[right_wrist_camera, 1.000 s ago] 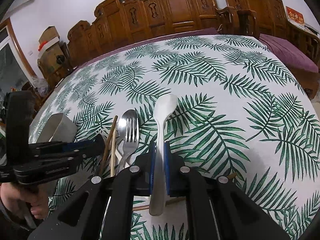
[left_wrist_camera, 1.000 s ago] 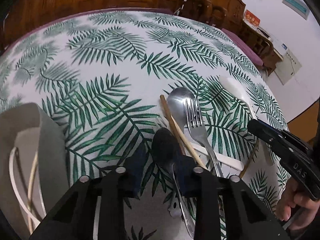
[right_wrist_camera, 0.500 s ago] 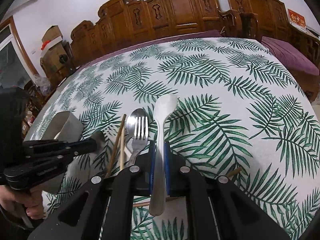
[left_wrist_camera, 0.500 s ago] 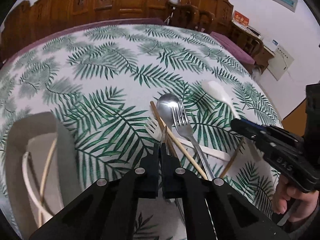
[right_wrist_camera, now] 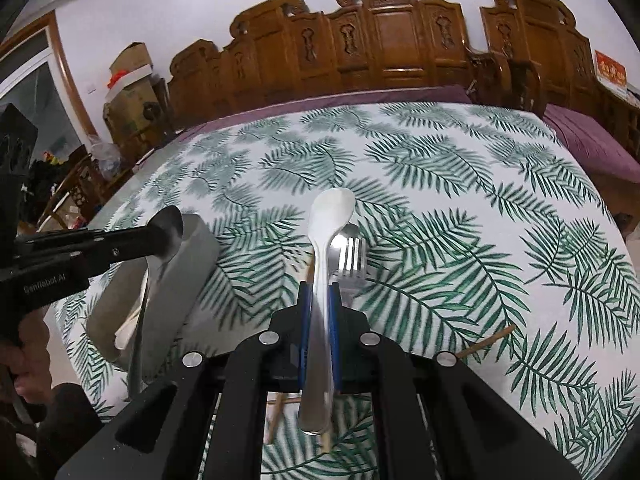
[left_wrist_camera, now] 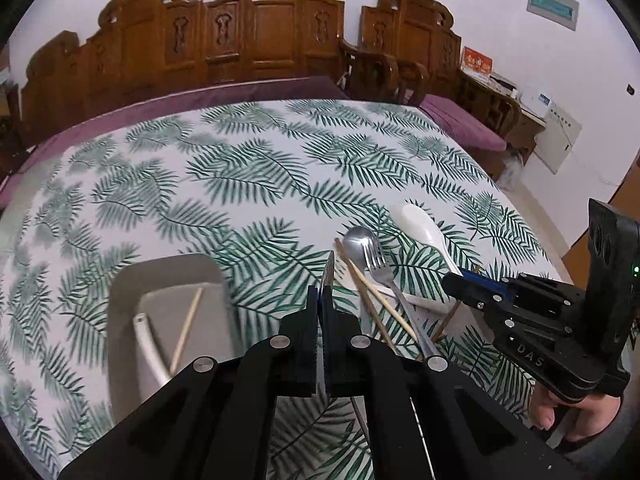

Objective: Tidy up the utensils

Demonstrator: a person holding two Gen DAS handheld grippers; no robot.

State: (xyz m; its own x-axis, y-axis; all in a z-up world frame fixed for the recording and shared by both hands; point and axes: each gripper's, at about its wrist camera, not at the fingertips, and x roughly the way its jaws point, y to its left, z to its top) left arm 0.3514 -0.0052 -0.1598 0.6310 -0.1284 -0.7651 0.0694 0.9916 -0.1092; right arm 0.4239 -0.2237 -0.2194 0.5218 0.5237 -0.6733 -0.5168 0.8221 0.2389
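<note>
We count two spoons held: left gripper clamped tight on a metal spoon, right gripper clamped on a white spoon. One fork, one spoon, loose chopsticks on the table; one grey tray left.

Tablecloth: white ground, green palm-frond print; purple cloth border at the far edge; grey tray, near left, containing a white utensil and a pale wooden chopstick; white spoon, glossy, between blue pads; left gripper black, on a dark metal spoon; silver fork over a silver spoon; tan chopsticks alongside; right gripper black with silver screws; carved chairs, far, warm brown; wall white.
</note>
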